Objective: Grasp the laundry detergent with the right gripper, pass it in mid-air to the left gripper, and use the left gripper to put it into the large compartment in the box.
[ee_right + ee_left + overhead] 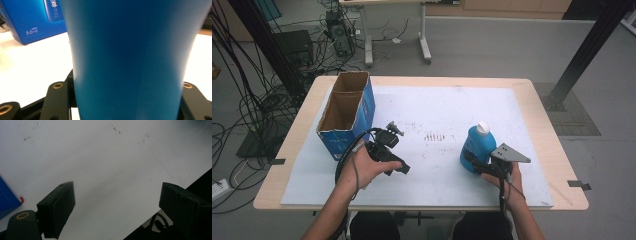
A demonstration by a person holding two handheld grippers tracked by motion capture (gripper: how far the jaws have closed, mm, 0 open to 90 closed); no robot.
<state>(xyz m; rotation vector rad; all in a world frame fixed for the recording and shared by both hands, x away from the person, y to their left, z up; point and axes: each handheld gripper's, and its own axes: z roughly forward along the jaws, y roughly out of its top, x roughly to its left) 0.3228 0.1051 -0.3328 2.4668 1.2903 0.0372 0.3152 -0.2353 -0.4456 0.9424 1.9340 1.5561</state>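
A blue bottle (477,148) with a white cap is seen standing upright at the lower right of the high view, on the white sheet (437,115) covering the surface (542,125). It is clamped low on its body by the right hand-held gripper (476,164), as its own view confirms. The left hand-held gripper (393,131) is held over bare sheet at lower centre-left, its jaws wide apart with nothing between them. If the bottle is to be carried to the blue cardboard box (346,116) at the upper left, it should be kept upright and lifted clear of the rim before being lowered in. The box is open-topped; nothing can be made out inside it.
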